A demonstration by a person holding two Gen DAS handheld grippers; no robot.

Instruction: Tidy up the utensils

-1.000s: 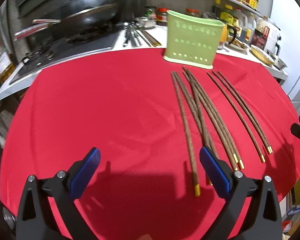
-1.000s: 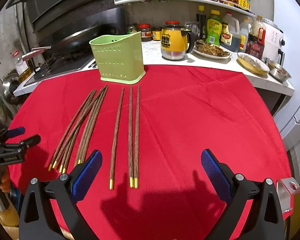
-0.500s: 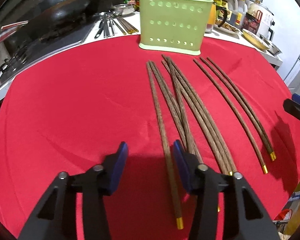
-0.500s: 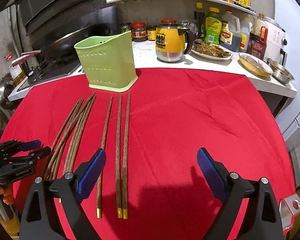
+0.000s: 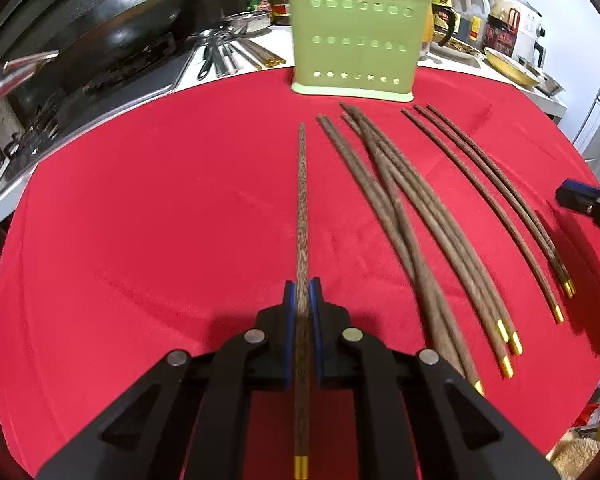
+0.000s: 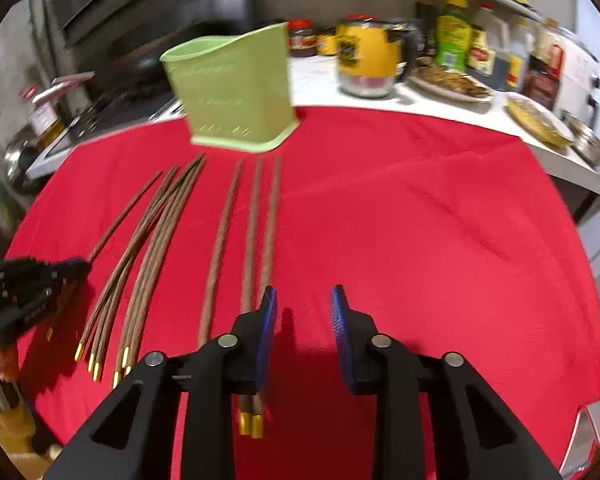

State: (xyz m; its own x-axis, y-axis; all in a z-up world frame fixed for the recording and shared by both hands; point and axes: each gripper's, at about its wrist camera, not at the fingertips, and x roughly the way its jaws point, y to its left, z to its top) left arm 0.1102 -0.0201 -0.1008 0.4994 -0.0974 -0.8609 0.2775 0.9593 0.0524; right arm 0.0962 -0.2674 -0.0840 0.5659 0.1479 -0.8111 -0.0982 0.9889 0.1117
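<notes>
Left gripper clamping chopstick, right gripper closing (seemingly empty)

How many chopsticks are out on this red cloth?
About 10: one gold-tipped wooden chopstick clamped in the left tongs, roughly six in an overlapping pile beside it, and a separate trio further right. The pile may hide some.

Matt red cloth carries grainy dark wooden chopsticks with shiny gold metal caps, beside a smooth green plastic holder.
</notes>
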